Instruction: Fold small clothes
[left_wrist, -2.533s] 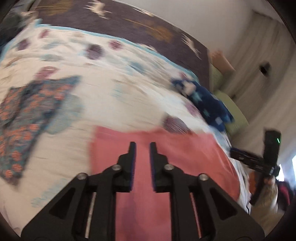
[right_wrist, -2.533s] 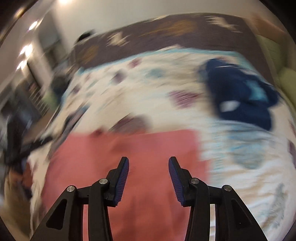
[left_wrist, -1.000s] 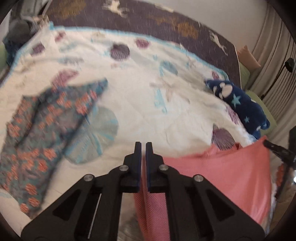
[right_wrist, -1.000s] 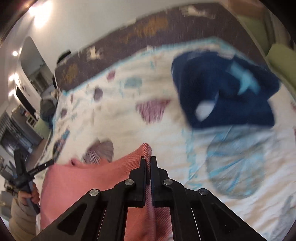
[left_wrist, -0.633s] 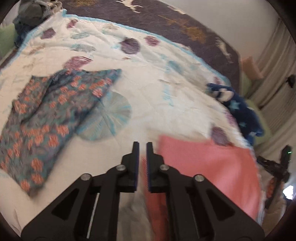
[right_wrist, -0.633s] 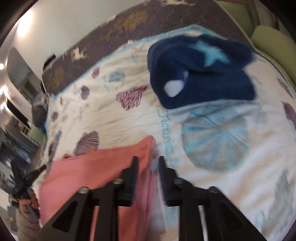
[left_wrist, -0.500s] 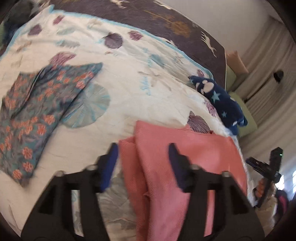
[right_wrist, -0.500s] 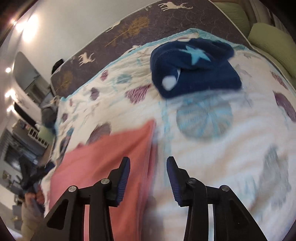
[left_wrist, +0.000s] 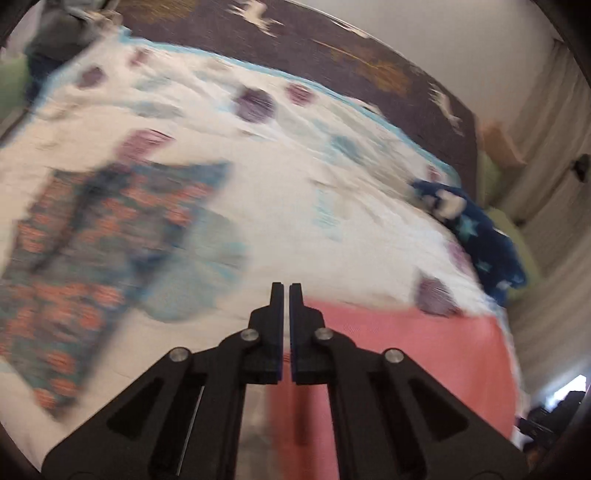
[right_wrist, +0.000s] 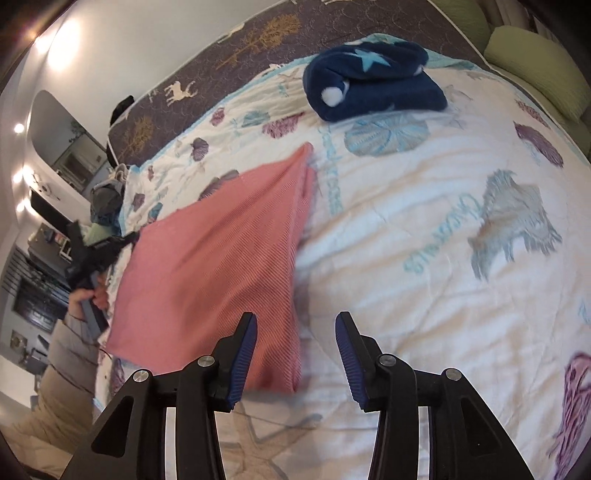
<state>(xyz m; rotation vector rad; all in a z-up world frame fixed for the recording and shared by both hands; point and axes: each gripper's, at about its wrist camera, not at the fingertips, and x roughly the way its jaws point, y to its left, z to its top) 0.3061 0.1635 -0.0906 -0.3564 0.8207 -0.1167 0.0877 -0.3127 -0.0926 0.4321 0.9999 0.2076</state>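
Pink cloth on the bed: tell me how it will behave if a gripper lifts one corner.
The pink cloth will probably droop: it lies flat, following the quilt. It looks thin and ribbed, so likely light and not slippery. Its doubled edge may unfold if only one layer is pinched.

A bed under a white seashell-print quilt fills the room. Beyond the quilt lies a dark deer-patterned blanket, then a plain pale wall. Green cushions sit right of the bed. Ceiling spotlights glow left of it.
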